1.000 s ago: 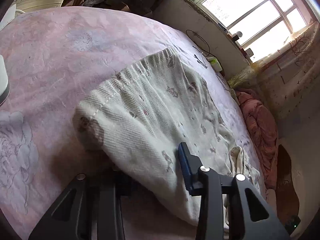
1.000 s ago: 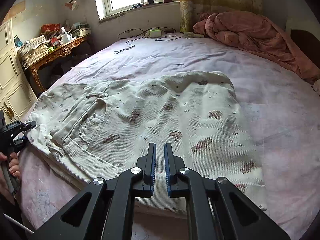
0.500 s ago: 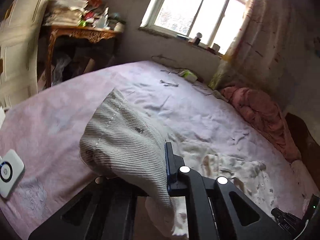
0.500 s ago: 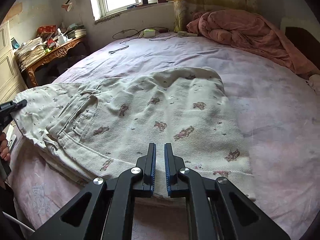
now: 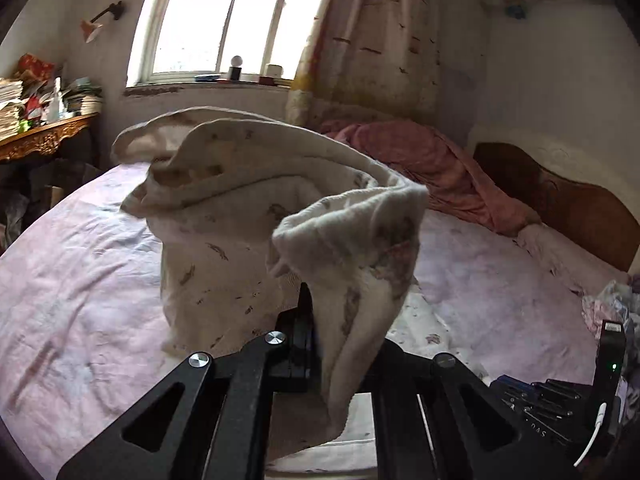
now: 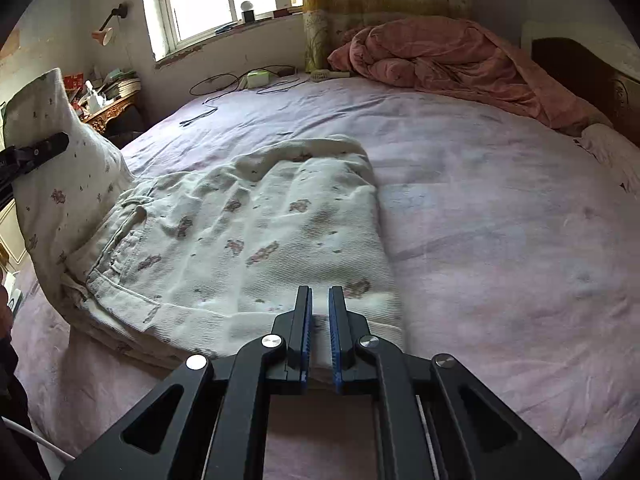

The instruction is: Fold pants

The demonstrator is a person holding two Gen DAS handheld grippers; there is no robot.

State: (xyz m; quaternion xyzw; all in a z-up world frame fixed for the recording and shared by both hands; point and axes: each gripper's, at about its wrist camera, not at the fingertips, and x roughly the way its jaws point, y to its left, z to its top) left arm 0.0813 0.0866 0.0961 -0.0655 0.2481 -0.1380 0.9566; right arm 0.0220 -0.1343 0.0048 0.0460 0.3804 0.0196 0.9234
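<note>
Cream pants [image 6: 260, 232] with a small flower print lie folded on the pink bedsheet [image 6: 500, 220]. One end of them [image 5: 248, 208] is raised off the bed and hangs in a loose curl. My left gripper [image 5: 316, 304] is shut on that raised cloth, which drapes over and hides its right finger. In the right wrist view the left gripper [image 6: 40, 150] shows at the left edge, holding the lifted cloth [image 6: 60, 168] upright. My right gripper [image 6: 320, 296] is shut, with nothing between its pads. It hovers low over the near hem of the flat part.
A crumpled pink quilt [image 6: 440, 56] lies at the bed's far side by the wooden headboard [image 5: 560, 200]. Cables and a small white charger [image 6: 256, 78] rest near the window. A cluttered ornate desk [image 5: 40, 136] stands left of the bed.
My left gripper has shut on the pants' end, rolled, and lifted it high off the bed. My right gripper slid a little forward over the near hem, still shut.
</note>
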